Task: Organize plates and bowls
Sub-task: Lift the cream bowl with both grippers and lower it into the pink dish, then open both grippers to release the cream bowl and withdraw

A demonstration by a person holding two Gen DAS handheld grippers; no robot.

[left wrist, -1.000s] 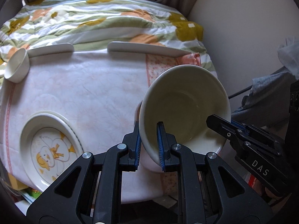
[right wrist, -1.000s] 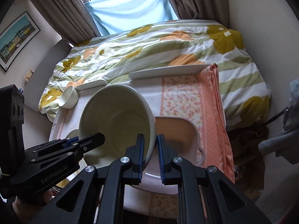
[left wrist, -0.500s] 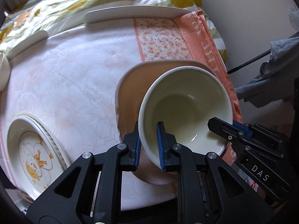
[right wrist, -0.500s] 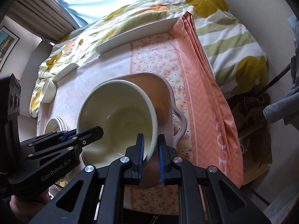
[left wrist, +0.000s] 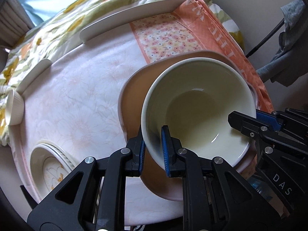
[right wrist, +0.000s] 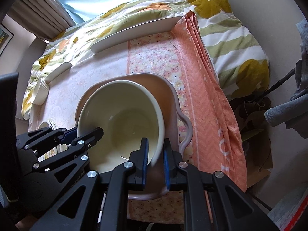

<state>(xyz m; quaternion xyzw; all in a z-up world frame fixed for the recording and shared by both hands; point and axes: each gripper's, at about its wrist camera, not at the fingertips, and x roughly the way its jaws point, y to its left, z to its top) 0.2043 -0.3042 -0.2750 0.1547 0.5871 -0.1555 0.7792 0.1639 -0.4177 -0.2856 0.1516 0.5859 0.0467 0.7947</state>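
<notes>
A large cream bowl (left wrist: 202,111) (right wrist: 123,119) hangs slightly tilted, low inside a wider pink dish with handles (left wrist: 132,100) (right wrist: 173,104). Whether its base touches the dish I cannot tell. My left gripper (left wrist: 153,132) is shut on the bowl's near-left rim, one pad inside and one outside. My right gripper (right wrist: 155,142) is shut on the opposite rim in the same way. Each gripper also shows in the other's view: the right gripper (left wrist: 244,121) at the bowl's right rim, the left gripper (right wrist: 92,132) at its left.
A stack of duck-patterned plates (left wrist: 52,165) lies at the table's near left. A small ribbed white bowl (left wrist: 14,109) (right wrist: 40,94) leans at the far left. Two long white plates (left wrist: 130,17) (left wrist: 34,73) line the far edge. An orange cloth (right wrist: 207,96) drapes the right side.
Both grippers have come down together with the cream bowl, from above the table into the pink dish. The left gripper has also rolled. Both grips stay shut.
</notes>
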